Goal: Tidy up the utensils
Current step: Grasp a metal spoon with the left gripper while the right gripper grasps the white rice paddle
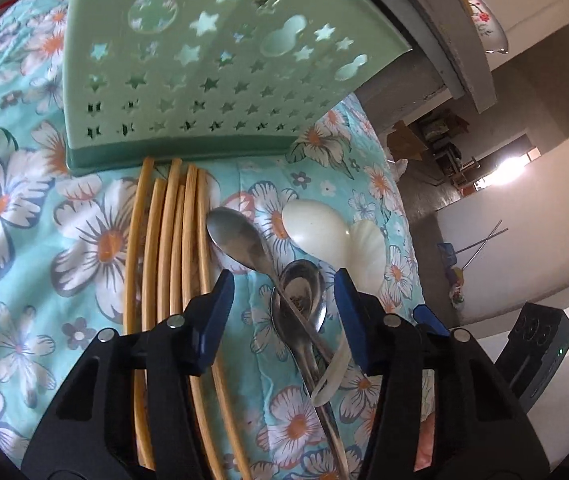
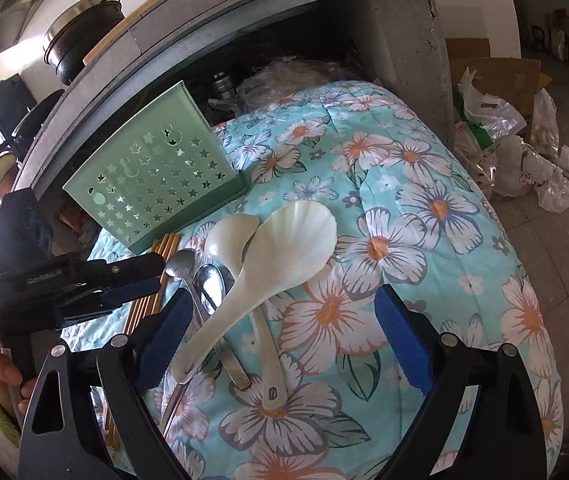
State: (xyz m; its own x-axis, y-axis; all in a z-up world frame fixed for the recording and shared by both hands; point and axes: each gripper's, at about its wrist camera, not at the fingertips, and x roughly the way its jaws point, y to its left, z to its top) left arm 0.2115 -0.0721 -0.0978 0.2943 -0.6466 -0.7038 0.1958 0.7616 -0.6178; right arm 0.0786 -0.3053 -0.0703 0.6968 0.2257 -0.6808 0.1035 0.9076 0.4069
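A green star-punched utensil holder [image 1: 204, 68] stands on a floral cloth [image 1: 44, 208]; it also shows in the right wrist view [image 2: 156, 184]. Several wooden chopsticks [image 1: 172, 248] lie in front of it. Two metal spoons [image 1: 240, 240] cross beside two white plastic spoons [image 1: 316, 228]. My left gripper [image 1: 284, 292] is open just above the metal spoons. In the right wrist view my right gripper [image 2: 280, 312] is open above the handles of the white spoons [image 2: 284, 240] and metal spoons [image 2: 208, 280]. The left gripper [image 2: 136, 276] shows at the left there.
A grey concrete counter [image 2: 244, 12] overhangs the holder, with a dark pot [image 2: 80, 36] on it. Plastic bags and a cardboard box [image 2: 504, 120] lie on the floor at the right. The cloth drops off at its right edge.
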